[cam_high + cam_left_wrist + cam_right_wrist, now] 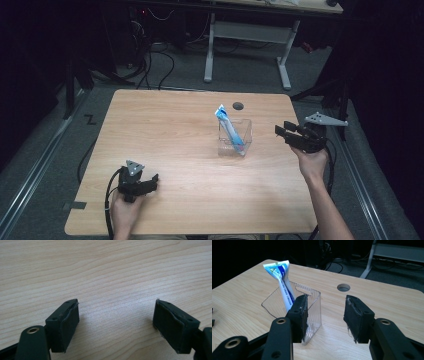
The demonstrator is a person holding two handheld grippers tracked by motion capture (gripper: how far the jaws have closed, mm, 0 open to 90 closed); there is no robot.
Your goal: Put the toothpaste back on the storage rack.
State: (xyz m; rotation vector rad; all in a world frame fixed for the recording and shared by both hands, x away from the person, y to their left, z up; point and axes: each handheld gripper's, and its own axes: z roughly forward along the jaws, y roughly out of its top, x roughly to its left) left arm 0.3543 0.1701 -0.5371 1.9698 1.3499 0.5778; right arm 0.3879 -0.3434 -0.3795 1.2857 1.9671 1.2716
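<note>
Standing tilted in a clear box (235, 138) near mid-table, the tube (230, 131) is leaning with its crimped end poking above the rim. The right gripper (281, 131) is hovering just beside the box, jaws spread and pinching nothing; the left gripper (151, 181) is resting on the table (165, 130) well apart, jaws also spread and empty. Judging from this, the box looks light, so a jaw may be nudging its wall and sliding or tipping it. The tube is leaning away, so a careless pinch might be catching the wall or pushing the tube further over.
</note>
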